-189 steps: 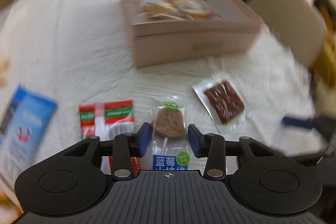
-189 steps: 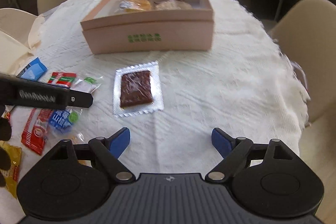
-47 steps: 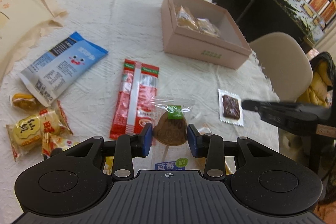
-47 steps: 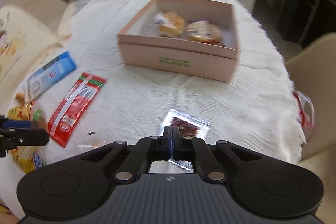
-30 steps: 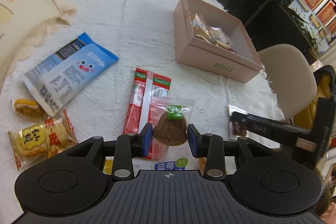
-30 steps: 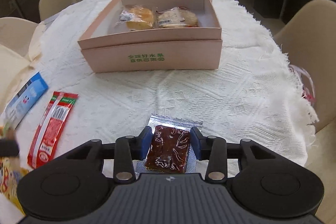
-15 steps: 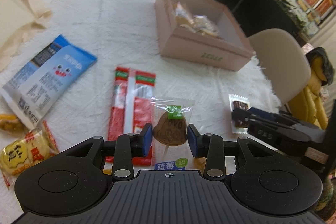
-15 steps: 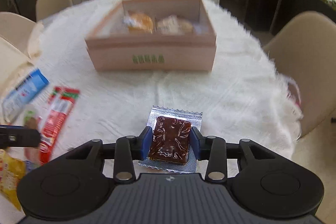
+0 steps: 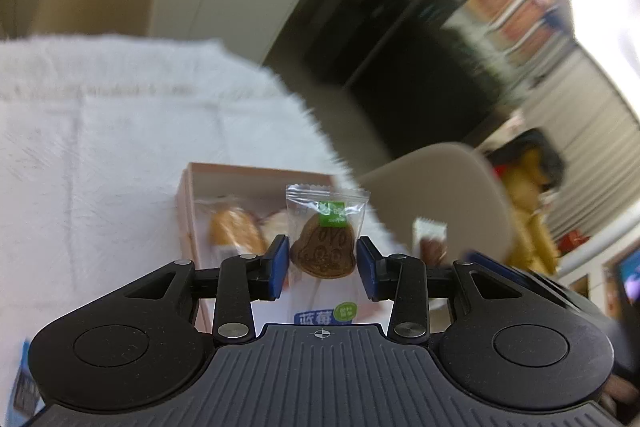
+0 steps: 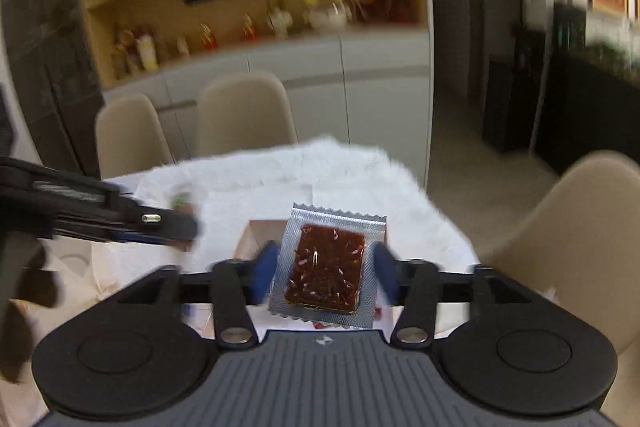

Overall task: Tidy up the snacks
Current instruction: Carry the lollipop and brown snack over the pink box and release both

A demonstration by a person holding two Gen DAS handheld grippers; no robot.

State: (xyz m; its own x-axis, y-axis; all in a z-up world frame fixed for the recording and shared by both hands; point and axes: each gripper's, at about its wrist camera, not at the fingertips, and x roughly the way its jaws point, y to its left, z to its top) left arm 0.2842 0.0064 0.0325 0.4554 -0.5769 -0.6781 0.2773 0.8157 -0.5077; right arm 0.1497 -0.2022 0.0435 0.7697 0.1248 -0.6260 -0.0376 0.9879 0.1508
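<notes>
My left gripper (image 9: 322, 263) is shut on a clear-wrapped brown cookie on a stick (image 9: 323, 251), held in the air over the pink box (image 9: 188, 211). The box holds two wrapped pastries (image 9: 234, 233). My right gripper (image 10: 326, 269) is shut on a silver packet of dark red jelly (image 10: 326, 267), also lifted, just above the pink box (image 10: 256, 239). The left gripper's arm (image 10: 100, 215) shows at the left of the right wrist view. The jelly packet (image 9: 430, 243) also shows at the right of the left wrist view.
The box stands on a round table with a white textured cloth (image 9: 100, 131). Beige chairs (image 10: 244, 115) ring the table, one close on the right (image 10: 568, 227). A corner of a blue snack bag (image 9: 24, 383) shows at the lower left.
Both grippers have risen and swung toward the pink box with their snacks. The views have tilted up, so the loose snacks on the cloth have dropped out of sight.
</notes>
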